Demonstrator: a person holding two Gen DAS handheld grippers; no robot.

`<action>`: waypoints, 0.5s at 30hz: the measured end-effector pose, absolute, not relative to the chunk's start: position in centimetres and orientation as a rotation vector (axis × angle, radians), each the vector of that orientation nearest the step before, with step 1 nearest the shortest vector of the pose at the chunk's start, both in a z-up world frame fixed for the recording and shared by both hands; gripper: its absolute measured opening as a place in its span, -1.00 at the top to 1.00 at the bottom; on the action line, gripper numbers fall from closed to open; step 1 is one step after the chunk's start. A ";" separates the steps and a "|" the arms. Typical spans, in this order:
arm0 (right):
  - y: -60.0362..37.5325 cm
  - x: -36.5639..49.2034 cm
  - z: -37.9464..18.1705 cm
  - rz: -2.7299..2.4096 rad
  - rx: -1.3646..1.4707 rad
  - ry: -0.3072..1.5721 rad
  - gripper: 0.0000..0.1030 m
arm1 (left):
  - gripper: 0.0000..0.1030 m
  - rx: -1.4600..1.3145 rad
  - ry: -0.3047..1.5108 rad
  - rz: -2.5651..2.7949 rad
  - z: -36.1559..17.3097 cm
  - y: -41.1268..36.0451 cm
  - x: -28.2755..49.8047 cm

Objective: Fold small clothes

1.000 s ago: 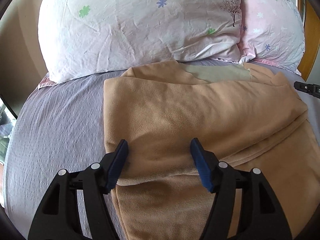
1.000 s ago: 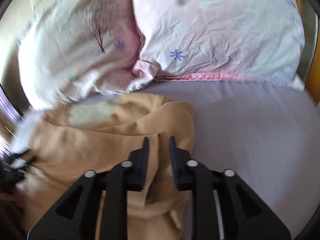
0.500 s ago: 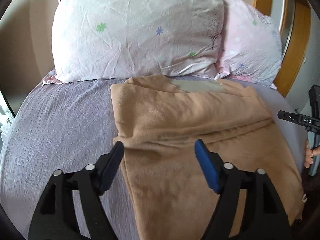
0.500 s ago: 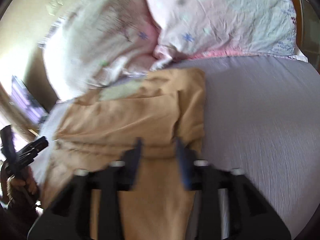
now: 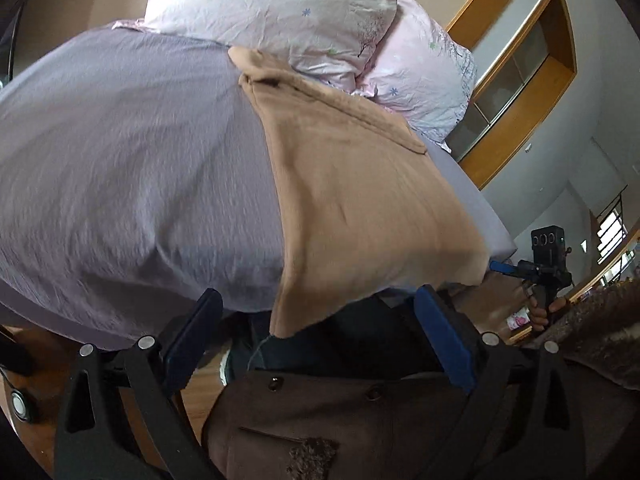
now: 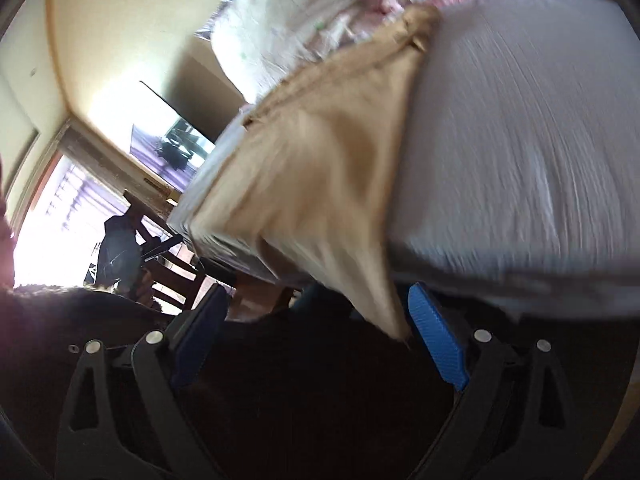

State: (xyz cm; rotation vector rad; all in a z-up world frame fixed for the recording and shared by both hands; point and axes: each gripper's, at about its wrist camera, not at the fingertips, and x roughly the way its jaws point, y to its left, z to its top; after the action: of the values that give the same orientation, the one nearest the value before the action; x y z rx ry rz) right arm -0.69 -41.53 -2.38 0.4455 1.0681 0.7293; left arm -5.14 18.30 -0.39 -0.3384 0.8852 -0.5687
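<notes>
A tan fleece garment lies folded on the lilac bed sheet, its near end hanging over the bed's front edge. It also shows, blurred, in the right wrist view. My left gripper is open and empty, below the bed edge, just under the garment's hanging corner. My right gripper is open and empty, also below the bed edge, its right pad beside the garment's hanging tip. The right gripper also shows far right in the left wrist view.
Two floral pillows lie at the head of the bed, touching the garment's far end. A wooden headboard and window frame stand at the right. The person's brown coat fills the foreground. A chair and bright window are at the left.
Both grippers have pulled back from over the garment to below the bed's front edge. The right gripper has let go of the garment and opened wide. The garment now lies flat.
</notes>
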 end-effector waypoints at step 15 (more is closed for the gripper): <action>-38.8 1.4 -6.9 0.879 0.532 1.061 0.90 | 0.88 -0.679 0.956 -0.717 -5.2 17.4 -1.8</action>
State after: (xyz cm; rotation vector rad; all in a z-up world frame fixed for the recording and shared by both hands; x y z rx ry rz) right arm 1.36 -38.82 -6.90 0.5319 1.0607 0.8785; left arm -1.80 17.37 -5.25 -0.6793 0.9559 -0.7168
